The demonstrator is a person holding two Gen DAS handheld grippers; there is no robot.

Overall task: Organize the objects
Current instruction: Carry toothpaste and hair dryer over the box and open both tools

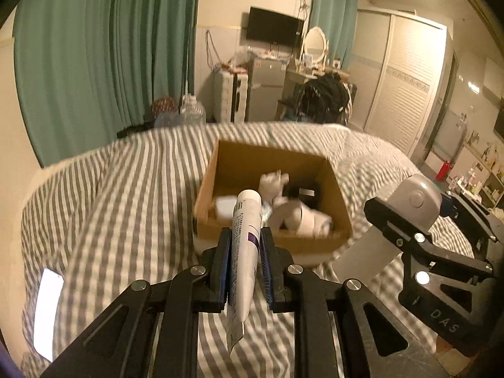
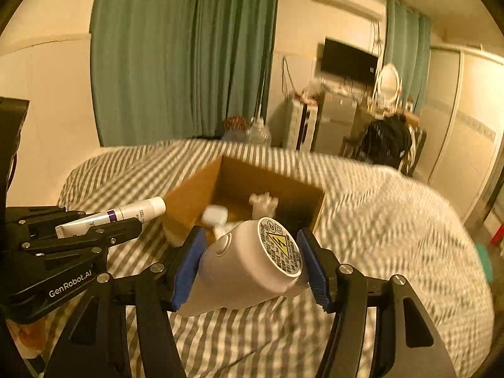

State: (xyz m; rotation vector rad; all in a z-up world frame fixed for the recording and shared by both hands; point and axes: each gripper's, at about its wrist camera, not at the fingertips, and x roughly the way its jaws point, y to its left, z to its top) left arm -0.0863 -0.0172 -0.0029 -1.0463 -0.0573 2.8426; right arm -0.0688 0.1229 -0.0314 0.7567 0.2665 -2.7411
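An open cardboard box [image 1: 338, 208] sits on the striped bed and holds several white items; it also shows in the right wrist view [image 2: 186, 195]. My left gripper [image 1: 245, 245] is shut on a white tube with a purple band [image 1: 247, 220], cap pointing toward the box, held above the bed just short of it. The tube shows in the right wrist view [image 2: 132, 212]. My right gripper [image 2: 249, 261] is shut on a white appliance with a warning label on its round end [image 2: 252, 264], held near the box's front edge. This gripper also shows in the left wrist view [image 1: 419, 217].
A lit phone [image 1: 47, 308] lies on the grey-and-white striped bedspread [image 1: 126, 195] at the left. Green curtains [image 1: 104, 50], a water jug [image 1: 192, 111], a fridge [image 1: 267, 88], a dressing table with a mirror [image 1: 315, 44] and a wardrobe [image 1: 406, 82] stand beyond the bed.
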